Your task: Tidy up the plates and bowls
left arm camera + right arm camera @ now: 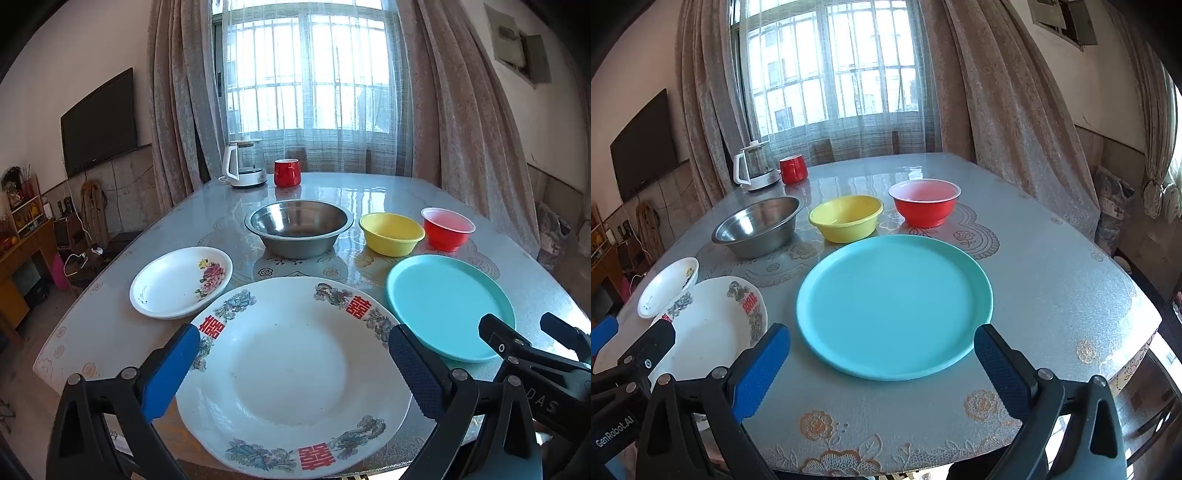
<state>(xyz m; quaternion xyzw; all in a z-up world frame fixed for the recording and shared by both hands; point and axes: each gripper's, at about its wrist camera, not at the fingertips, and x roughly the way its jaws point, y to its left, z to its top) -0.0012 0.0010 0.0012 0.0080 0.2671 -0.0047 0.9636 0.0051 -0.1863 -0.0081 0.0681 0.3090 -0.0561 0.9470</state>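
A large white plate [291, 365] with red characters and flowers on its rim lies at the table's near edge. My left gripper [295, 354] hangs open above it, holding nothing. To its left sits a small white plate [173, 284] with a rose print. On the right lies a teal plate [894, 302], and my right gripper [882, 354] hovers open over its near rim, empty. Behind the plates stand a steel bowl [297, 227], a yellow bowl [846, 218] and a red bowl [925, 201] in a row. The right gripper's fingers [495, 332] show at the left wrist view's right edge.
A white electric kettle [243, 164] and a red mug [286, 172] stand at the table's far end by the curtained window. The table [1052, 280] has a glossy patterned cover; its rounded edge runs close below both grippers. A TV hangs on the left wall.
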